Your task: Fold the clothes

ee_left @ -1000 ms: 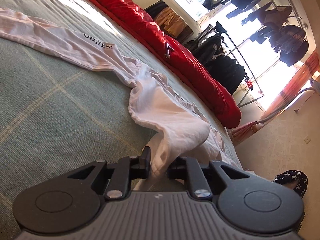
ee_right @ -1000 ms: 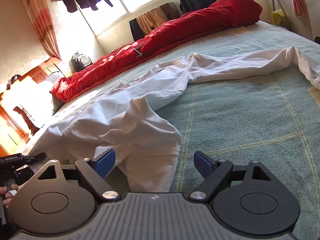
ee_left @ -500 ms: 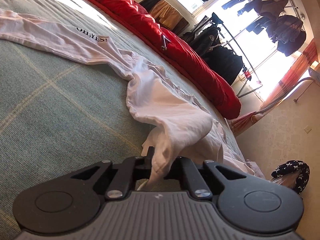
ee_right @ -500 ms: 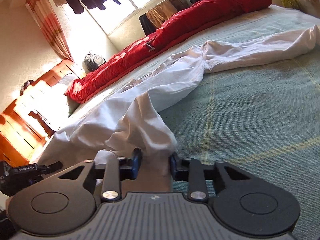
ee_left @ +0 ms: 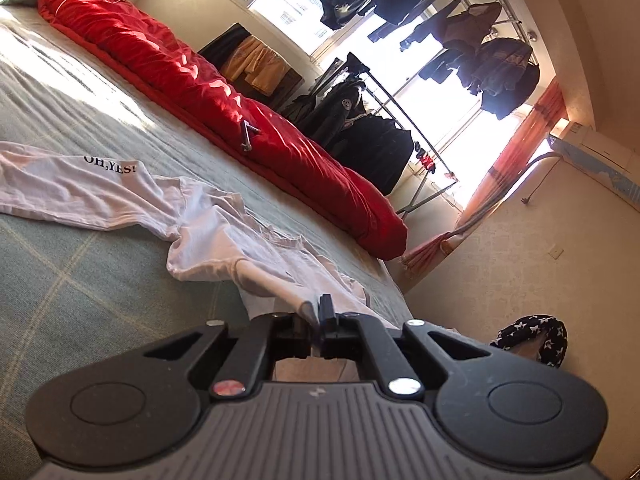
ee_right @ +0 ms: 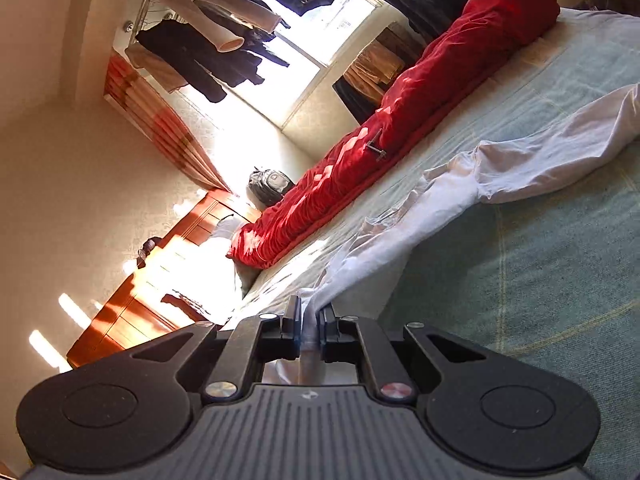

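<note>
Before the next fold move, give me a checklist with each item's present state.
1. Left gripper clamped on the white shirt: ok, fabric sits pinched between the shut jaws.
2. Right gripper gripping the shirt: ok, cloth is between the pads; the jaws are closing the last bit.
3. Cloth taut from each grip: ok, it runs straight out from both.
4. Rest of the shirt resting on the green bedspread: ok, printed part lies flat.
5. Red quilt apart from the shirt: ok, it lies along the far side.
6. Which shirt corners are held: cannot tell.
</note>
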Motion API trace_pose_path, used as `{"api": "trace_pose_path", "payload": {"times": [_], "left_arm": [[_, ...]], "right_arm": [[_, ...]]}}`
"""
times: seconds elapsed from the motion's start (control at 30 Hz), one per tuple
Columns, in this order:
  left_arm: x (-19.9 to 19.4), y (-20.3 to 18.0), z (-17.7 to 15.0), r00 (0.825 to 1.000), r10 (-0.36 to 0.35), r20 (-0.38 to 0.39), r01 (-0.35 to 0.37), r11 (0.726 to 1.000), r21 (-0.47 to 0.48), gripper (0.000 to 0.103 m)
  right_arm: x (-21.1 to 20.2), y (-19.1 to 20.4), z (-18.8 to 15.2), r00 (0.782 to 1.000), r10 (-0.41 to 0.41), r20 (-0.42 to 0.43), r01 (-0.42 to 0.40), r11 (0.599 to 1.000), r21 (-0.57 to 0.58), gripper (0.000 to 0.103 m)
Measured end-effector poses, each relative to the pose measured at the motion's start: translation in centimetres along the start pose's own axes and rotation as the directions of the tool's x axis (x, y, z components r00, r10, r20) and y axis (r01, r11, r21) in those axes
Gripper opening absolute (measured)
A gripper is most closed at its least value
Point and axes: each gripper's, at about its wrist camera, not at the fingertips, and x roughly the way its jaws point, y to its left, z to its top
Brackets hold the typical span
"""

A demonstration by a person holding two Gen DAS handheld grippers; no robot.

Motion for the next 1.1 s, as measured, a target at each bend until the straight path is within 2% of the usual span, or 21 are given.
{"api": "trace_pose_path", "payload": {"times": [0.07, 0.13, 0.2, 0.27, 0.3, 0.33, 0.4, 0.5, 0.57, 0.63, 0.7, 0.73, 0.87, 0.97, 1.03, 1.1], "left_arm": [[-0.6, 0.6, -0.1, 0.998, 0.057, -0.011, -0.057, 0.998, -0.013, 0.001], [-1.0, 1.9, -0.5, 0.986, 0.158, -0.055, -0.16, 0.986, -0.036, 0.003], [-1.4, 3.2, -1.0, 0.96, 0.266, -0.088, -0.271, 0.961, -0.049, 0.003], [-1.7, 4.1, -1.5, 0.922, 0.368, -0.119, -0.373, 0.927, -0.023, 0.003], [-2.0, 3.9, -1.6, 0.913, 0.392, -0.113, -0.395, 0.919, -0.005, 0.006], [-2.2, 3.8, -1.6, 0.903, 0.415, -0.108, -0.416, 0.909, 0.013, 0.01], [-2.8, 3.5, -1.7, 0.883, 0.46, -0.095, -0.458, 0.888, 0.048, 0.011], [-3.7, 2.1, -1.1, 0.889, 0.456, -0.032, -0.452, 0.888, 0.086, 0.011], [-4.2, 0.8, -0.7, 0.896, 0.443, 0.021, -0.442, 0.888, 0.129, 0.012], [-4.2, -0.2, -0.1, 0.903, 0.426, 0.055, -0.429, 0.887, 0.173, 0.024], [-3.7, -0.9, 0.6, 0.91, 0.408, 0.072, -0.414, 0.887, 0.205, 0.032], [-3.3, -0.8, 0.9, 0.912, 0.404, 0.069, -0.409, 0.889, 0.205, 0.032], [0.3, 1.5, 3.4, 0.935, 0.355, 0.012, -0.351, 0.918, 0.187, 0.033], [4.9, 5.2, 5.4, 0.95, 0.291, -0.111, -0.283, 0.956, 0.077, 0.035], [8.4, 7.8, 6.3, 0.951, 0.254, -0.175, -0.258, 0.966, 0.002, 0.035], [11.5, 9.6, 6.7, 0.944, 0.241, -0.227, -0.249, 0.968, -0.008, 0.037]], "right_arm": [[-0.4, -0.5, 0.0, 0.994, -0.102, -0.027, 0.102, 0.995, 0.002, 0.01], [-1.0, -1.1, -0.4, 0.972, -0.229, -0.042, 0.229, 0.973, -0.017, 0.013], [-1.5, -1.8, -0.8, 0.936, -0.347, -0.053, 0.346, 0.938, -0.035, 0.016], [-2.2, -2.6, -1.2, 0.905, -0.423, -0.048, 0.421, 0.906, -0.04, 0.02], [-2.4, -2.9, -1.4, 0.891, -0.453, -0.045, 0.451, 0.892, -0.042, 0.022], [-2.6, -3.0, -1.6, 0.886, -0.462, -0.04, 0.461, 0.887, -0.042, 0.025], [-2.9, -2.8, -1.7, 0.884, -0.466, -0.03, 0.464, 0.884, -0.052, 0.033], [-2.4, -1.8, -1.6, 0.886, -0.464, -0.016, 0.46, 0.882, -0.098, 0.041], [-1.3, -1.2, -1.7, 0.895, -0.446, -0.024, 0.44, 0.889, -0.123, 0.047], [-0.2, -0.6, -1.9, 0.905, -0.424, -0.038, 0.416, 0.899, -0.139, 0.049], [1.0, -0.1, -2.1, 0.914, -0.402, -0.054, 0.39, 0.908, -0.155, 0.05], [1.6, 0.2, -2.2, 0.919, -0.389, -0.061, 0.376, 0.913, -0.159, 0.05], [2.9, 0.7, -3.2, 0.941, -0.33, -0.072, 0.319, 0.938, -0.131, 0.052], [3.6, 0.9, -3.8, 0.945, -0.314, -0.088, 0.303, 0.945, -0.118, 0.053], [3.8, 1.1, -4.1, 0.941, -0.324, -0.098, 0.311, 0.942, -0.123, 0.053], [3.8, 1.2, -4.2, 0.937, -0.336, -0.1, 0.323, 0.938, -0.125, 0.057]]}}
